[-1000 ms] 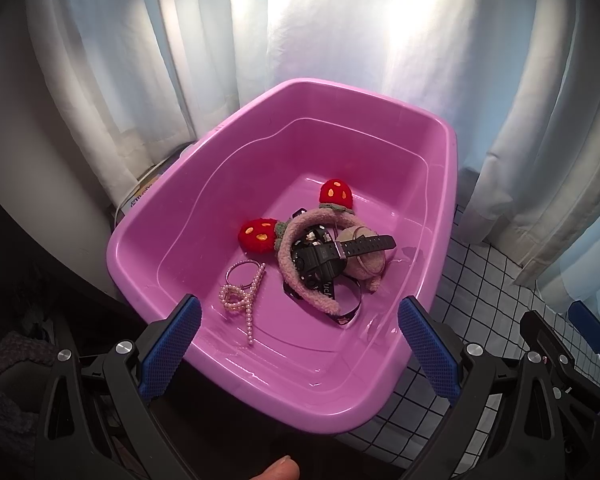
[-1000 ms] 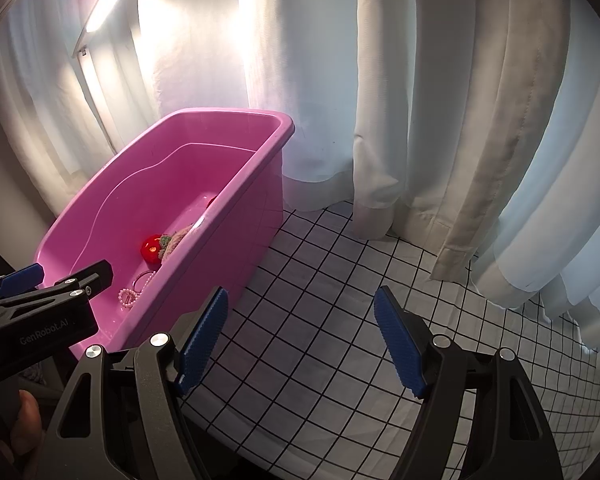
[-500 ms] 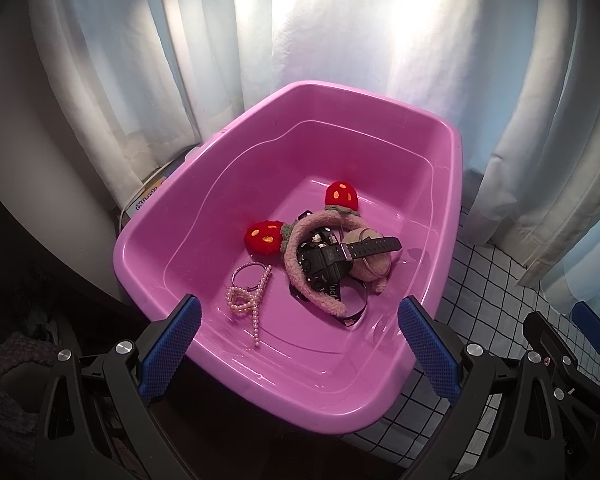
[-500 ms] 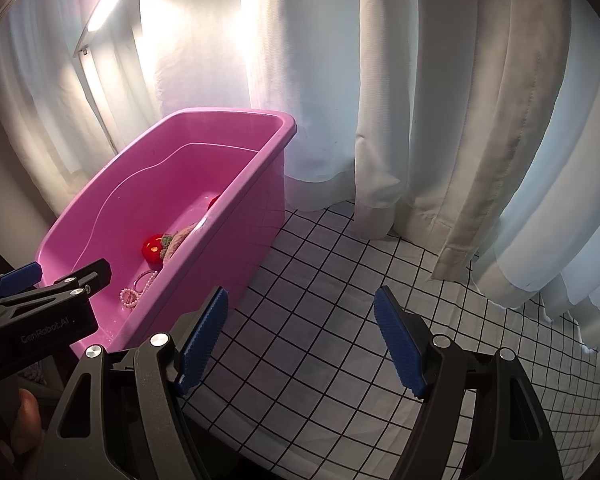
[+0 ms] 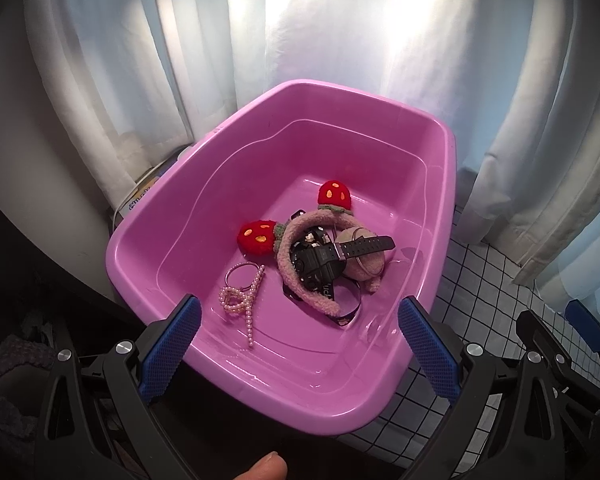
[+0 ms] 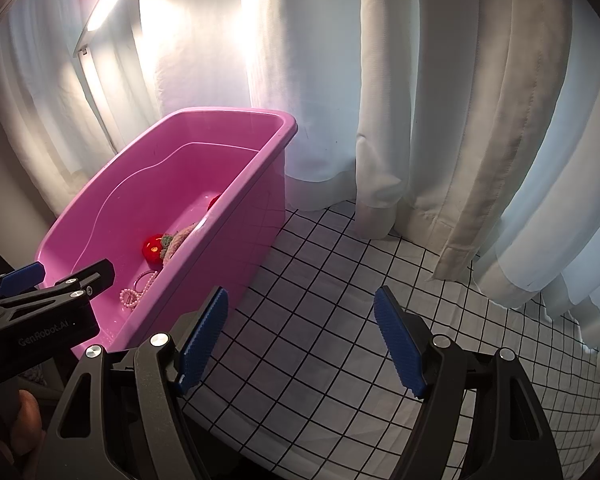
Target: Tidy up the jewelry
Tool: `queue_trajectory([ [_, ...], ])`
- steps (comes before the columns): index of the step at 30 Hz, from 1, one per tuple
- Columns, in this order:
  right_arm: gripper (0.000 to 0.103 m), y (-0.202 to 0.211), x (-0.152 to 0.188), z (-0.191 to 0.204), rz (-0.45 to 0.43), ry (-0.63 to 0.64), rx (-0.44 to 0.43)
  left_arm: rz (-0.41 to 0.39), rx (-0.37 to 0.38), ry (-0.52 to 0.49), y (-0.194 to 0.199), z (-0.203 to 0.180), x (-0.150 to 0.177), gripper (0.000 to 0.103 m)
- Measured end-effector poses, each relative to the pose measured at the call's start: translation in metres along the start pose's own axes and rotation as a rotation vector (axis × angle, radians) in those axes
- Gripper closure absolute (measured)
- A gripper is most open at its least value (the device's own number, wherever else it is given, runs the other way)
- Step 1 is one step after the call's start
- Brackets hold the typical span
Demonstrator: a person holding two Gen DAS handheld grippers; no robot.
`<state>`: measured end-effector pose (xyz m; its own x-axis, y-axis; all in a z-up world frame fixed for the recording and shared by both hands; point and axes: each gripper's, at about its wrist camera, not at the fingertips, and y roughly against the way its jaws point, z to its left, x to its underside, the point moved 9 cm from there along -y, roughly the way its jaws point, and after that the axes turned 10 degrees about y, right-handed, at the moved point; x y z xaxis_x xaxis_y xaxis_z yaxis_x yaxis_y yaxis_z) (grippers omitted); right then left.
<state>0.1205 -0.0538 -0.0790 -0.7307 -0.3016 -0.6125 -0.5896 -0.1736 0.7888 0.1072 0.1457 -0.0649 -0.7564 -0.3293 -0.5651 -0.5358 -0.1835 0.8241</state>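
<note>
The pink tub has drifted rightward in the left view; with both grippers' fingers wide apart and empty, the pearl string at seven o'clock of the heaped headband is best pinched singly

open top of the pink tub gives clear entry; curtains crowd behind; checked cloth lies bare.

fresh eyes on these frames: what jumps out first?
The pink tub fills the left wrist view, standing on a black-gridded white cloth before pale curtains. Inside lies a tangle: a fuzzy headband with red strawberries, a black watch across it, and a pearl strand beside them. Both grippers, left and right, are open and empty.
</note>
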Motion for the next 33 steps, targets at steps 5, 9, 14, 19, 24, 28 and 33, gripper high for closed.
queue_trajectory([
  [5, 0.031, -0.0004, -0.0009, 0.0015, 0.001, 0.002, -0.002, 0.001, -0.001, 0.006, -0.0009, 0.0001, 0.0002, 0.006],
  [9, 0.031, -0.0019, -0.0013, 0.0018, 0.001, 0.003, -0.005, 0.002, -0.001, 0.007, -0.0023, 0.0003, 0.0005, 0.006],
  [14, 0.031, -0.0025, -0.0016, 0.0015, 0.001, 0.004, -0.006, 0.002, -0.003, 0.007, -0.0029, 0.0006, 0.0004, 0.006],
  [19, 0.031, -0.0047, -0.0022, 0.0007, 0.004, 0.005, -0.007, 0.001, -0.007, 0.008, -0.0047, 0.0012, -0.0004, 0.006],
  [24, 0.031, -0.0072, -0.0038, 0.0018, 0.004, 0.007, -0.013, 0.001, -0.009, 0.008, -0.0049, 0.0023, -0.0005, 0.006],
  [28, 0.031, -0.0078, -0.0033, 0.0017, 0.003, 0.008, -0.015, 0.002, -0.009, 0.009, -0.0058, 0.0034, -0.0004, 0.006],
  [33, 0.031, -0.0081, -0.0036, 0.0020, 0.003, 0.006, -0.014, 0.001, -0.008, 0.007, -0.0060, 0.0038, -0.0008, 0.006],
])
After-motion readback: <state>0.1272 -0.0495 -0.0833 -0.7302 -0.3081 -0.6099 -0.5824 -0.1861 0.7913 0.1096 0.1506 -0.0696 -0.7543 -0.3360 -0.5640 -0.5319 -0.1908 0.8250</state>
